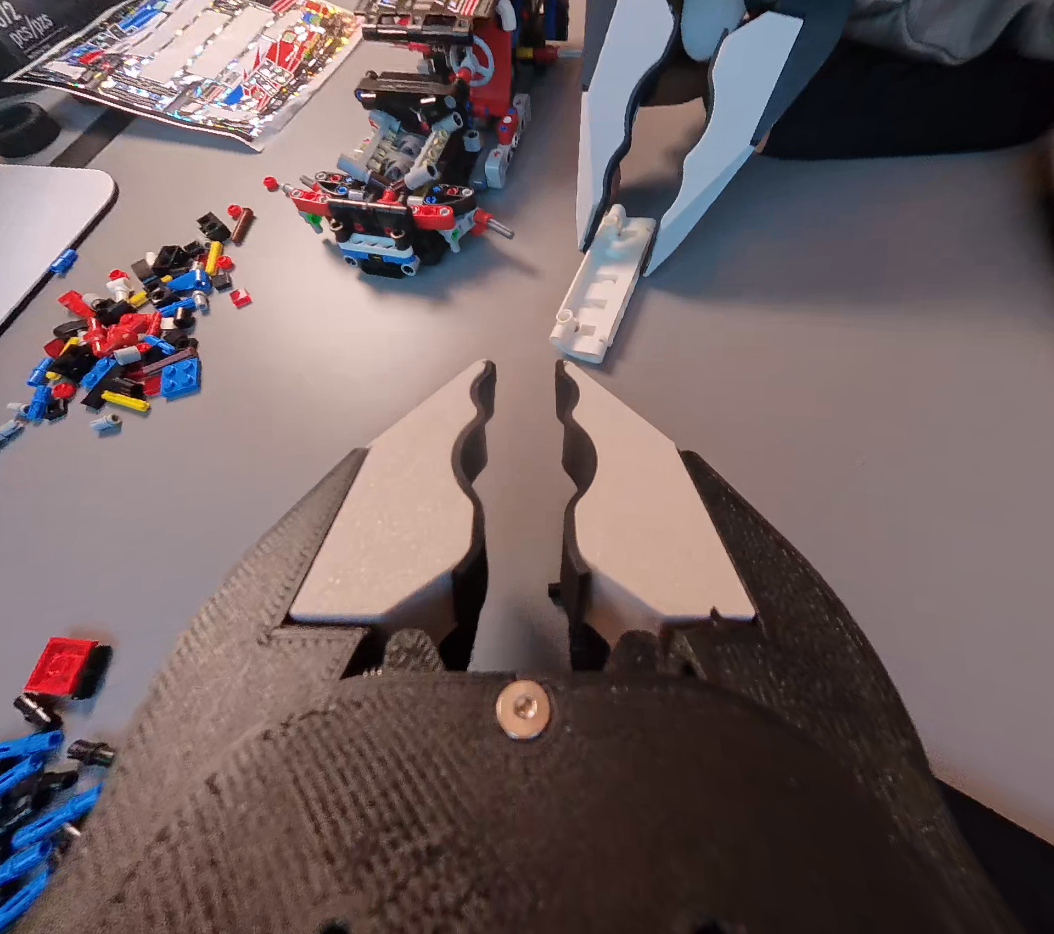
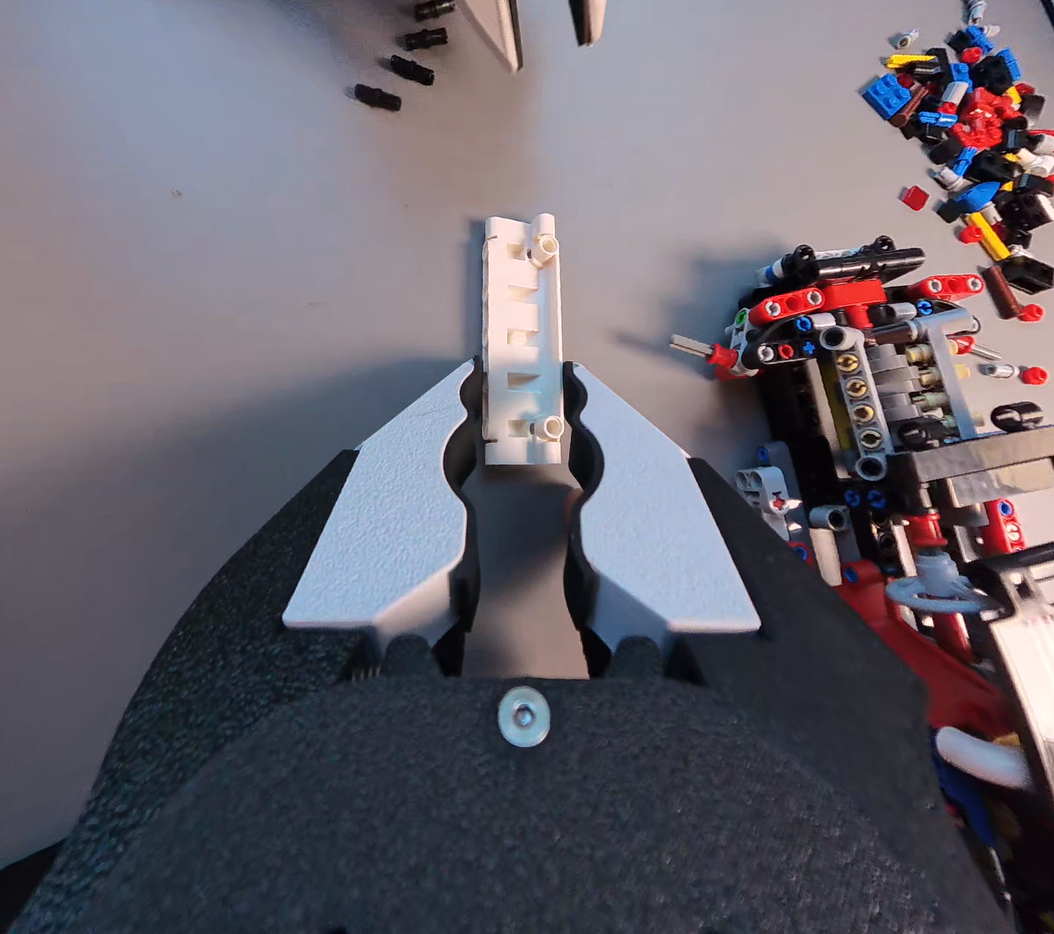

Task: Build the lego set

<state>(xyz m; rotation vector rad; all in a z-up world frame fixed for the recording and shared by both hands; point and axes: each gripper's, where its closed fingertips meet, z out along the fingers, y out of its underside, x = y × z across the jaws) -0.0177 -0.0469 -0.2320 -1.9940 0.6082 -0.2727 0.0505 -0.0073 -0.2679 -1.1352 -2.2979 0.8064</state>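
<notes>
Right tongs closing in on white panel lying on tabletop

Left wrist view: left tongs (image 1: pixel 523 364) hovering spread, empty, near white panel (image 1: pixel 602 291). Right wrist view: right tongs (image 2: pixel 520 364) bracketing panel (image 2: pixel 522 336), grip unclear, cannot tell; should be squeezing evenly, staying clear of the car model (image 2: pixel 890 427).
</notes>
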